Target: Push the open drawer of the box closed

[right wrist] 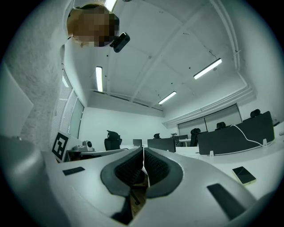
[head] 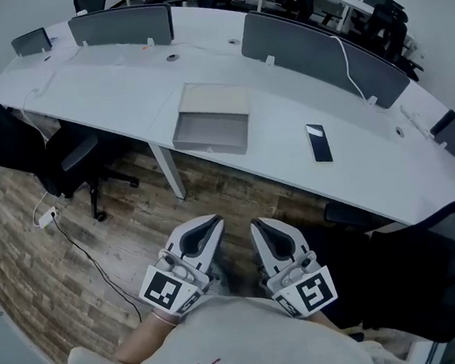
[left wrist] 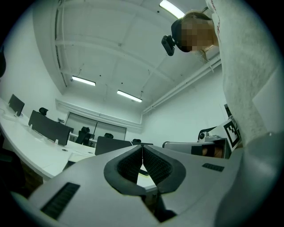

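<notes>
The left tongs (head: 214, 221) and right tongs (head: 258, 226) are both pressed together on nothing, held close to the body. The box (head: 217, 99) lies on the bench (head: 112, 84) at twelve o'clock, well apart, with its drawer (head: 211, 132) open toward them. An off-centre push would likely jam the drawer askew or slide the whole box away.

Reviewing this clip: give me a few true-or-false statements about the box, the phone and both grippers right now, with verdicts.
The drawer of the box stands open. True.
The left gripper touches the drawer. False: it is held near the person's body, apart from the desk.
The left gripper and the right gripper both have their jaws together, empty. True.
The phone lies inside the drawer. False: it lies on the desk, right of the box.
</notes>
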The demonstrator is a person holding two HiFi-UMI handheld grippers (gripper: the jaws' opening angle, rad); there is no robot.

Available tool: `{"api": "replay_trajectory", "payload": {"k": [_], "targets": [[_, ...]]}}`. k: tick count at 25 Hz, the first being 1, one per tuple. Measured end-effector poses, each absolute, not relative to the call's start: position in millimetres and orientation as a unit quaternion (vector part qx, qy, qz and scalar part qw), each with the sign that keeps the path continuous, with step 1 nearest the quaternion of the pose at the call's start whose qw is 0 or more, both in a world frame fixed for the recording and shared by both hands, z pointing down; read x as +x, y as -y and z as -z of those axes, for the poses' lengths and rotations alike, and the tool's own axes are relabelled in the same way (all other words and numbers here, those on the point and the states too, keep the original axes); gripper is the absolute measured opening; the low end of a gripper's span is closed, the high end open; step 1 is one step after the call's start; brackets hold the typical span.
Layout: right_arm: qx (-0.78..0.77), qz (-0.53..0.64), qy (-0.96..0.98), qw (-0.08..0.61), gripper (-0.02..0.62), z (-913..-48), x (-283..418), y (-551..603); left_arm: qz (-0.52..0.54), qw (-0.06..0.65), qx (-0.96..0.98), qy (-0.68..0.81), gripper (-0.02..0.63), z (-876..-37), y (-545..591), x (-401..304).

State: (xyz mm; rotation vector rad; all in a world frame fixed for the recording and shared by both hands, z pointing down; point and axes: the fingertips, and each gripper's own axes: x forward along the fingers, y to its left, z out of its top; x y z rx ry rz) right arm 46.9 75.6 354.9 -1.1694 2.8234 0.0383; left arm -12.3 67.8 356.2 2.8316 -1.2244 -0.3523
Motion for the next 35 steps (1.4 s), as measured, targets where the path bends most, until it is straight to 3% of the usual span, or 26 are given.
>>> {"api": "replay_trajectory", "payload": {"k": [18, 35], "targets": [[-0.396, -0.019, -0.917, 0.047, 0.018, -349, -11, 94, 0.093, 0.011, 0.926, 0.365, 0.02, -357, 97, -58], [-0.393, 0.004, -0.919, 0.046, 0.018, -345, -5, 134, 0.078, 0.031, 0.911, 0.404, 0.02, -359, 143, -58]]}}
